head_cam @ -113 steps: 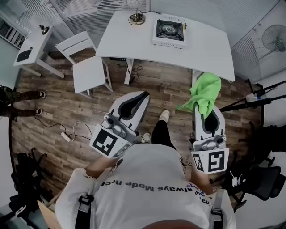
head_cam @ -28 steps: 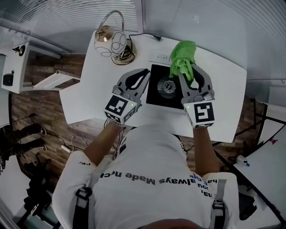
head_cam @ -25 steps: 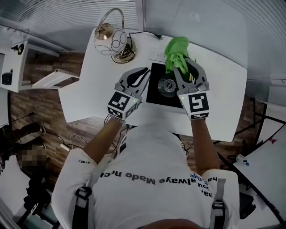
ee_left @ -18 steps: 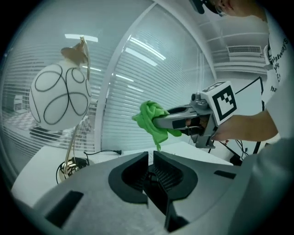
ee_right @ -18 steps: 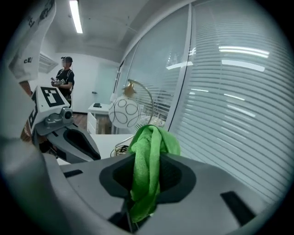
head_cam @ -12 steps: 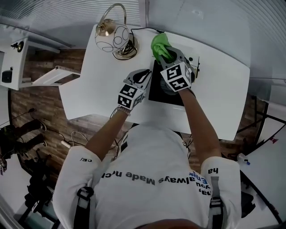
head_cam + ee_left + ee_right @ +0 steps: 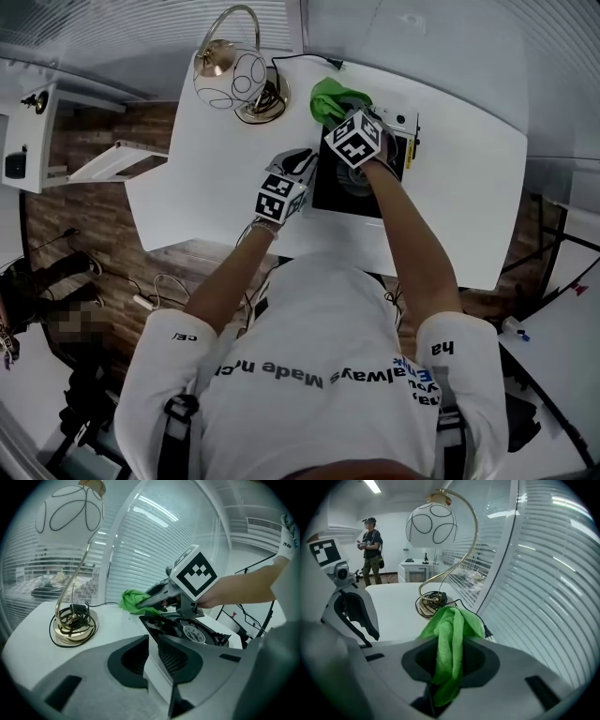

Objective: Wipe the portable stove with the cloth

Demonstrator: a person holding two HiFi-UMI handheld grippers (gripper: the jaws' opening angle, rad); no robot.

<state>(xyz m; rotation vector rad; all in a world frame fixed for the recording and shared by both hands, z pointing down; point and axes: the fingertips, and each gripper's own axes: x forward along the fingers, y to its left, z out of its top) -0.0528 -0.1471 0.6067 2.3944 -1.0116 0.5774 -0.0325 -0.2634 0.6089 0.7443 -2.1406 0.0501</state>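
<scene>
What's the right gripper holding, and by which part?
The green cloth, pinched along a bunched fold in the right gripper; the rest spills ahead.

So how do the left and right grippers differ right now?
The right gripper is clamped on the green cloth. The left gripper holds nothing, and its jaws have just been opening to a narrow gap. The right gripper reaches the far left corner of the stove, while the left gripper is at the stove's near left edge. Both point down towards the stove.
</scene>
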